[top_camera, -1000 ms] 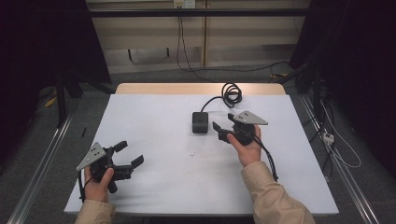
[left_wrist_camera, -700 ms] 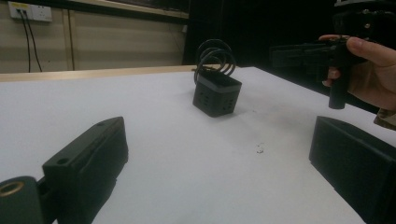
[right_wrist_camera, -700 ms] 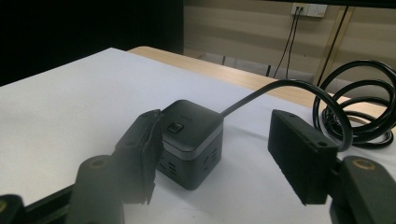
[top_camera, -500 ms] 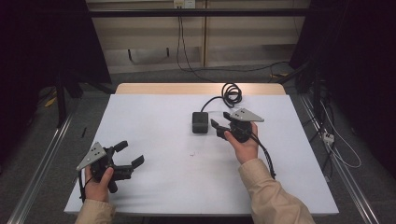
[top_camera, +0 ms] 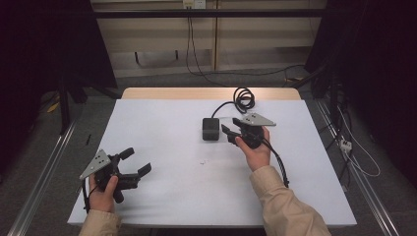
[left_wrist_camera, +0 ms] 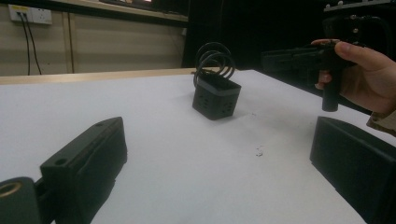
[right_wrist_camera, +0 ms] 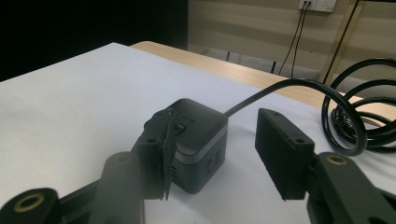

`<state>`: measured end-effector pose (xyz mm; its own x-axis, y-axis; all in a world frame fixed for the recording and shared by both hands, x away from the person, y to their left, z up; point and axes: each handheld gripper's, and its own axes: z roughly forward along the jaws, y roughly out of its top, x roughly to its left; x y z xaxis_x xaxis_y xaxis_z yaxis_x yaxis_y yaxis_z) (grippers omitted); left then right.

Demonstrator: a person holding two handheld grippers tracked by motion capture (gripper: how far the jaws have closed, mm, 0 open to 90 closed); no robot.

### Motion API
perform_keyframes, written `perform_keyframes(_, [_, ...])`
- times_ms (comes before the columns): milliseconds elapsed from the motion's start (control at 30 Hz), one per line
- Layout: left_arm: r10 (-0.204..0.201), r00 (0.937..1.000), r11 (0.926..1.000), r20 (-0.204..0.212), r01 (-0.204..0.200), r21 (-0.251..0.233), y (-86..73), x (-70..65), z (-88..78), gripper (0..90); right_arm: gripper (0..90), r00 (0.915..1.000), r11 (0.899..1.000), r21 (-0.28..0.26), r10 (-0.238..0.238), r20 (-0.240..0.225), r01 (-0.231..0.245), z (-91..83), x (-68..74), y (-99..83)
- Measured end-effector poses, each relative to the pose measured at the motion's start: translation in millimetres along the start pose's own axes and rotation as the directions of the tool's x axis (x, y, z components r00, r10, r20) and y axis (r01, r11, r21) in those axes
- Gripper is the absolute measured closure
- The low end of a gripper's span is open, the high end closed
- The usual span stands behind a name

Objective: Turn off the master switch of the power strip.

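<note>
Small black plastic cube-shaped box (top_camera: 211, 129) with a grey band round its side: stands on the white table (top_camera: 162, 123), in the far half, a little right of centre. Thick black cable (top_camera: 242, 100): runs from the box's far side into a loose coil near the table's far edge. Right gripper (top_camera: 231, 132): held just right of the box, jaws toward it; the jaws have just been closing and stand part open, one beside the box's near corner, the other clear of it, not pressing. Left gripper (top_camera: 135, 162): held near the table's near left corner, well apart from the box, jaws wide open on nothing.
</note>
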<state>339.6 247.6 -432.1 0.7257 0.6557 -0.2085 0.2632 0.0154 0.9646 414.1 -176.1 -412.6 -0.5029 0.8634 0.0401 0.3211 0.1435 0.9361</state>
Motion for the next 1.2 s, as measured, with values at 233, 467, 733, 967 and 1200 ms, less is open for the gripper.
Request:
perform_keyframes(233, [0.004,0.9999,1.0000,0.010,-0.004,0.003,-0.2,-0.6,0.8,3.5,53.7,1.0000,1.000,0.014,0.002,-0.009,-0.002,3.4,-0.6,2.3])
perform_keyframes(467, [0.004,0.9999,1.0000,0.011,-0.004,0.007,-0.1,-0.2,0.5,3.5,60.8,0.9997,1.000,0.018,0.009,-0.023,-0.009,6.9,-0.4,4.9])
perform_keyframes(733, [-0.001,0.9999,1.0000,0.014,0.001,0.007,-0.3,-0.7,1.2,3.5,64.1,0.9994,0.999,0.033,0.005,-0.035,-0.004,10.8,0.3,5.4])
perform_keyframes(967, [-0.002,0.9998,1.0000,0.018,0.002,0.007,-0.3,-0.4,1.4,3.5,67.3,0.9987,0.999,0.036,0.017,-0.049,-0.015,14.1,0.5,7.8])
perform_keyframes(1200, [-0.001,0.9998,1.0000,0.017,0.001,0.008,-0.4,-0.1,1.6,3.5,69.0,0.9981,0.999,0.040,0.032,-0.053,-0.030,17.0,-1.1,7.6])
